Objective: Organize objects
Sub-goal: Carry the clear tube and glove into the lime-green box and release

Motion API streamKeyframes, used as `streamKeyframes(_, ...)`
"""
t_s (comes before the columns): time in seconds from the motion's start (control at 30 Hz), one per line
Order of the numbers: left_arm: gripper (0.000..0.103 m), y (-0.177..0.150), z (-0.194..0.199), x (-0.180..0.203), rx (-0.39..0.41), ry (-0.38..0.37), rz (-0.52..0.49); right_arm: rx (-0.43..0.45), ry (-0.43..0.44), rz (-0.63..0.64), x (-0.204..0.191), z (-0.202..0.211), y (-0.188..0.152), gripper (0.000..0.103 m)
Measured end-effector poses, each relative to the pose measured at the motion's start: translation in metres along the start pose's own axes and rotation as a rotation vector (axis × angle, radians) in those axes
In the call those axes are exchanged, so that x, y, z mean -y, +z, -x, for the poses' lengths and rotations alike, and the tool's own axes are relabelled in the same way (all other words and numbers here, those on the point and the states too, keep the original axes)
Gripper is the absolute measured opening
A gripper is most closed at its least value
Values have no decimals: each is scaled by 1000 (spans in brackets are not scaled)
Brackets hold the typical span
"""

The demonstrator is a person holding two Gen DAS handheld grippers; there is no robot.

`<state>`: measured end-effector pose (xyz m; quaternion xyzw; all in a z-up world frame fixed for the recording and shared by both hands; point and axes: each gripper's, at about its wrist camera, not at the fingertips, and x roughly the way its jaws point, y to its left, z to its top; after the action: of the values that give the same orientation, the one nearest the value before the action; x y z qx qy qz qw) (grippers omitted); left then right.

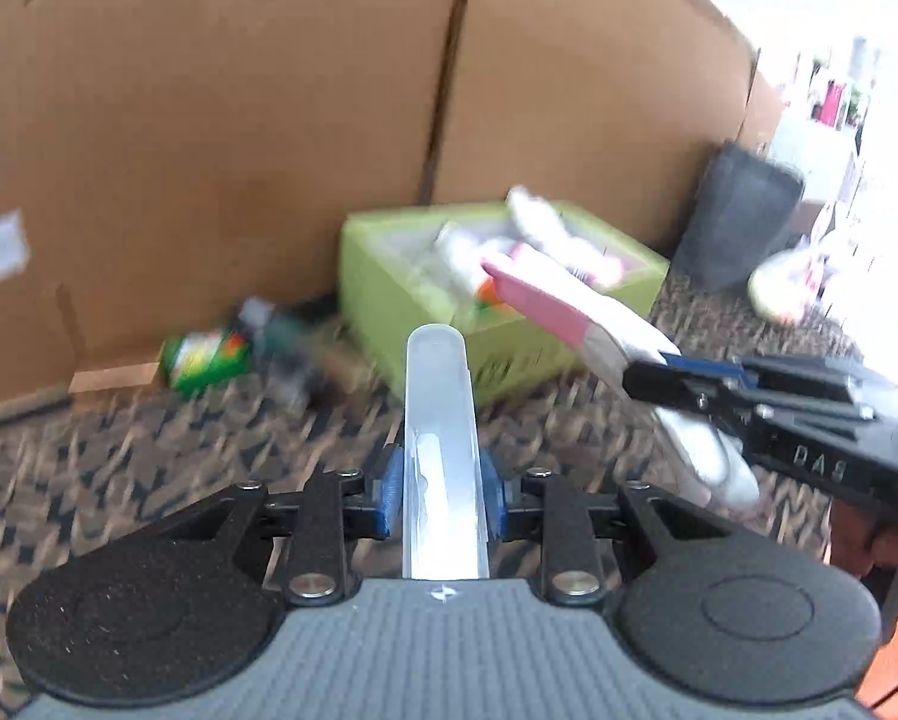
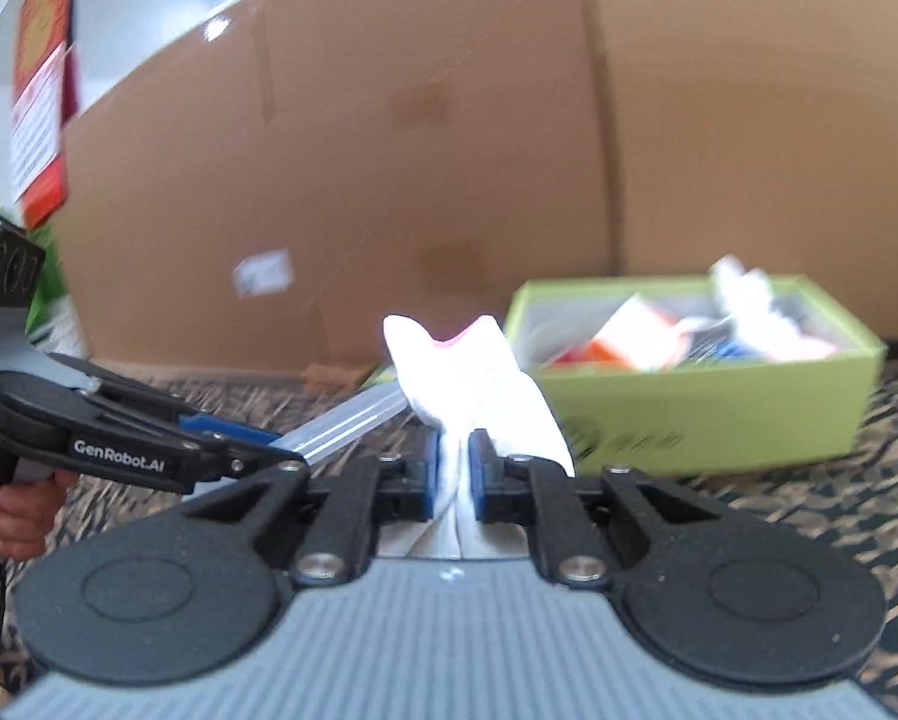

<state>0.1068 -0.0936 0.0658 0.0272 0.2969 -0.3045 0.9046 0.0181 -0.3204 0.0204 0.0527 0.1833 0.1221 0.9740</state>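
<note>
Left wrist view: left gripper (image 1: 440, 495) clamps a clear case (image 1: 440, 414); right gripper (image 2: 454, 471) pinches a white-pink tube (image 2: 467, 378).

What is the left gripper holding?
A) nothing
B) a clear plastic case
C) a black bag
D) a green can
B: the left gripper is shut on a long clear plastic case that sticks out ahead between its blue pads, while the green can lies on the carpet by the cardboard.
</note>
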Motion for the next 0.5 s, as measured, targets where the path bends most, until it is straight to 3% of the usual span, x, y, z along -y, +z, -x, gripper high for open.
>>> streamKeyframes(0.2, 29, 71, -36, 29, 75, -57, 27, 115, -140, 25, 48, 1, 45, 11)
streamKeyframes(0.27, 29, 89, -56, 39, 100, -46, 46, 140, -186, 63, 62, -9, 57, 11)
streamKeyframes(0.4, 29, 117, -103, 58, 121, -39, 43, 151, -243, 130, 96, -38, 70, 11)
streamKeyframes(0.5, 29, 125, -138, 74, 111, 15, -11, 110, -275, 140, 123, -67, 70, 11)
